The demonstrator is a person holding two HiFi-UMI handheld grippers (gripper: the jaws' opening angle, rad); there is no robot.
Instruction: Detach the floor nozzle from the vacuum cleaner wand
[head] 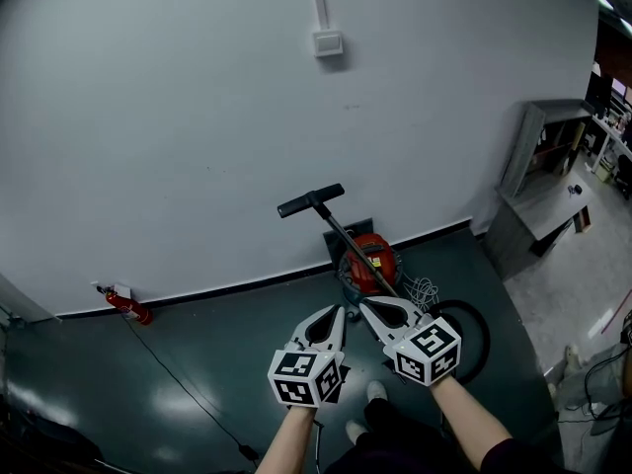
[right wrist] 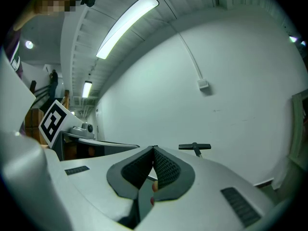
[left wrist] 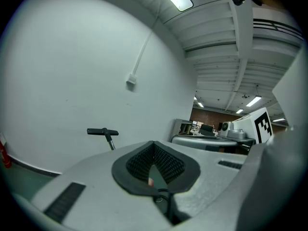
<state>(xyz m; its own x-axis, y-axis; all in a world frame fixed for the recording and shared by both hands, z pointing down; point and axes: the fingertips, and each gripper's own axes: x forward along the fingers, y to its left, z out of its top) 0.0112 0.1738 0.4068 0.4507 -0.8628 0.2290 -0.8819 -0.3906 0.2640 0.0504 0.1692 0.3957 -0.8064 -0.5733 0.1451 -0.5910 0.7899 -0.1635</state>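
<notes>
A red canister vacuum cleaner (head: 372,262) stands on the dark floor against the white wall. Its wand (head: 348,240) leans up and to the left, with the black floor nozzle (head: 310,200) at its upper end, crosswise in front of the wall. The nozzle (left wrist: 102,131) also shows small in the left gripper view and the nozzle (right wrist: 194,147) in the right gripper view. My left gripper (head: 339,313) and right gripper (head: 364,306) hang side by side just in front of the vacuum, both shut and empty, apart from the wand and nozzle.
A black hose loop (head: 472,328) and coiled white cord (head: 423,291) lie right of the vacuum. A red fire extinguisher (head: 128,307) lies at the wall's foot on the left. A grey cabinet (head: 538,188) stands at the right. A cable (head: 183,383) runs across the floor. The person's shoes (head: 367,411) show below.
</notes>
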